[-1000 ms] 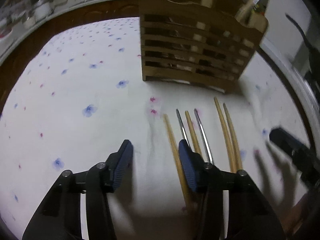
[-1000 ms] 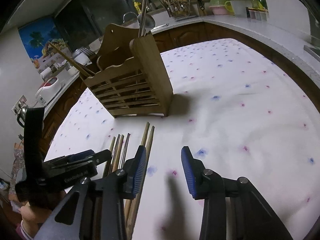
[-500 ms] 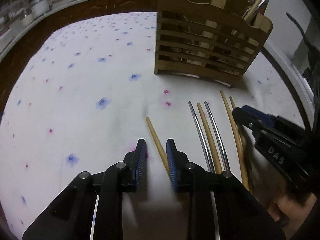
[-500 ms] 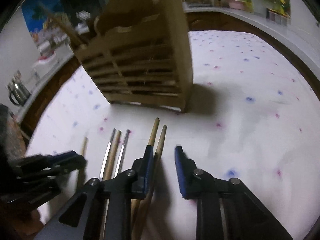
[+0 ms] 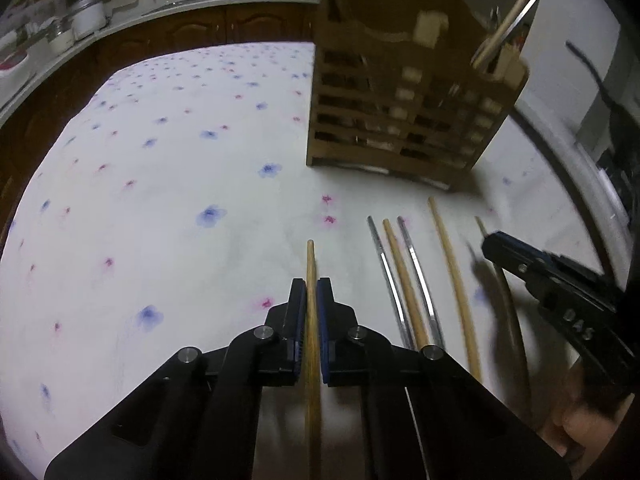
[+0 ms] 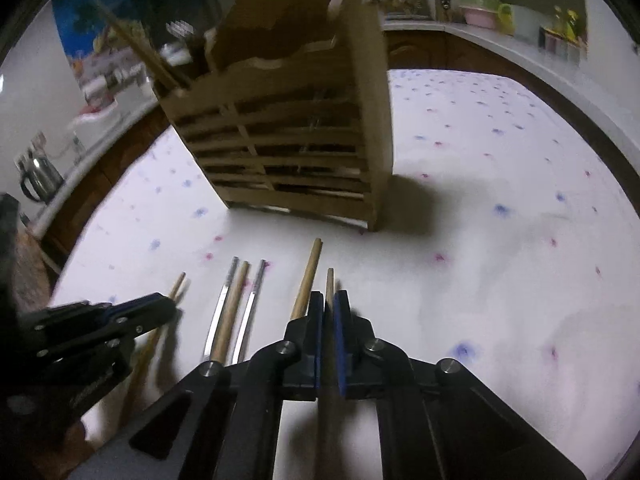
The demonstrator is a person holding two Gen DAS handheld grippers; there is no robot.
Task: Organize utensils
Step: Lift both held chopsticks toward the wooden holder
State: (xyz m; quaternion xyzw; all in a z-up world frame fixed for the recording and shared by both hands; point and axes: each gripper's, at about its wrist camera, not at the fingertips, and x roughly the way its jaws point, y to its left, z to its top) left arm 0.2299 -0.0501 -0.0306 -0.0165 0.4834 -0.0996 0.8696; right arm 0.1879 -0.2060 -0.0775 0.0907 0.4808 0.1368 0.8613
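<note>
My left gripper (image 5: 311, 294) pinches the leftmost wooden chopstick (image 5: 311, 264), my right gripper (image 6: 328, 306) pinches the rightmost one (image 6: 329, 280); both sticks point along the fingers toward the wooden holder (image 5: 400, 120) straight ahead, the right slightly nearer

Four wooden chopsticks (image 5: 454, 272), two metal chopsticks (image 5: 416, 268), one wooden holder (image 5: 404, 120).

Black hand-held gripper (image 5: 311, 293) w/ blue pads (image 5: 322, 312), silver screws, white "DAS" lettering

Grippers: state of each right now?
Left gripper: closed on leftmost wooden chopstick.
Right gripper: closed on rightmost wooden chopstick.
</note>
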